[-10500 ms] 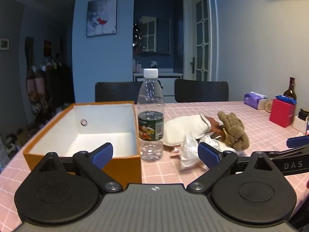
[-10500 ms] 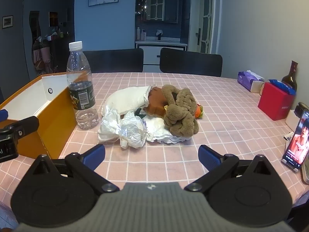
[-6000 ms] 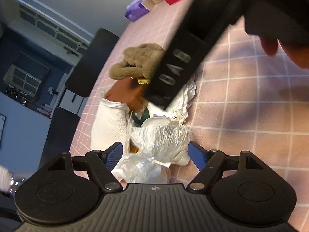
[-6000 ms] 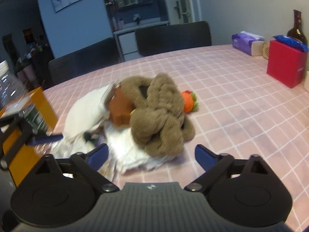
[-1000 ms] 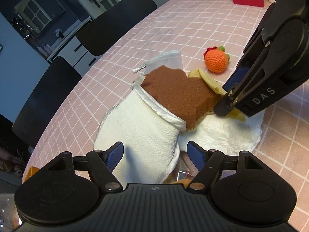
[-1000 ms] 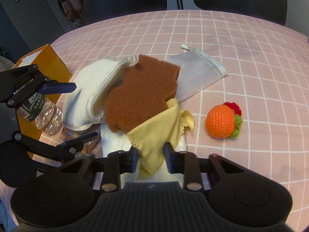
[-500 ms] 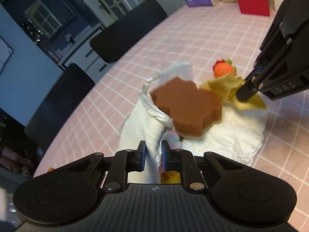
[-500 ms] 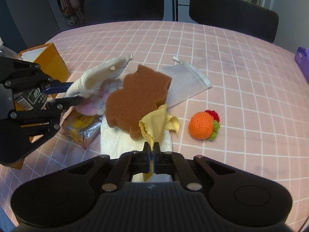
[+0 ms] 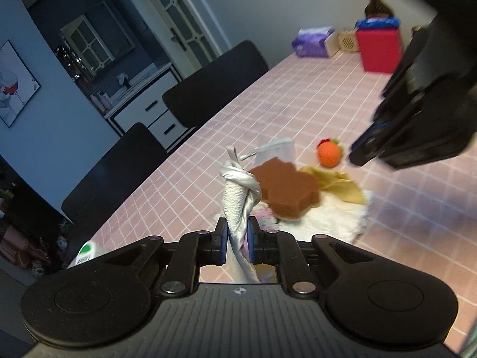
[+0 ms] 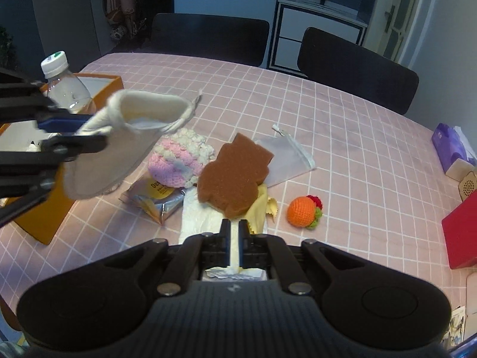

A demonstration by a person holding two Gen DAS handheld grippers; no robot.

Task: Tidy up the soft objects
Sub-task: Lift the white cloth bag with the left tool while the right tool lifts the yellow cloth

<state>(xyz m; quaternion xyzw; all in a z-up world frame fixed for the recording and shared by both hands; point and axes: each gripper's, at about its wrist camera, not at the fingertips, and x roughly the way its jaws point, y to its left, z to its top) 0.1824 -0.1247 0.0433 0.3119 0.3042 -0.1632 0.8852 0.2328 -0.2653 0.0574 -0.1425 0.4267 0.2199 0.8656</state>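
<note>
My left gripper (image 9: 235,229) is closing, its pads pressing on a white fleece pouch (image 9: 238,197). In the right wrist view the pouch (image 10: 119,149) hangs off the table from the left gripper (image 10: 74,134). My right gripper (image 10: 234,226) is above the pile with its jaws opening to a narrow slit and nothing between them. In the left wrist view the right gripper (image 9: 363,146) hovers clear of the yellow cloth (image 9: 340,186). That cloth (image 10: 261,205) lies on a white towel (image 10: 202,217), partly under a brown sponge (image 10: 235,176). An orange crochet ball (image 10: 302,210) sits to the right.
A pink-and-white crochet piece (image 10: 179,161) and a foil packet (image 10: 155,197) lie left of the sponge, a white mesh bag (image 10: 286,158) behind it. An orange box (image 10: 38,223) and a water bottle (image 10: 65,89) stand at the left. A red box (image 10: 462,238) and tissue pack (image 10: 450,146) stand right.
The left gripper shut on the white pouch and lifted it, uncovering the crochet piece and foil packet. The right gripper rose, and the yellow cloth it pinched is back on the towel.
</note>
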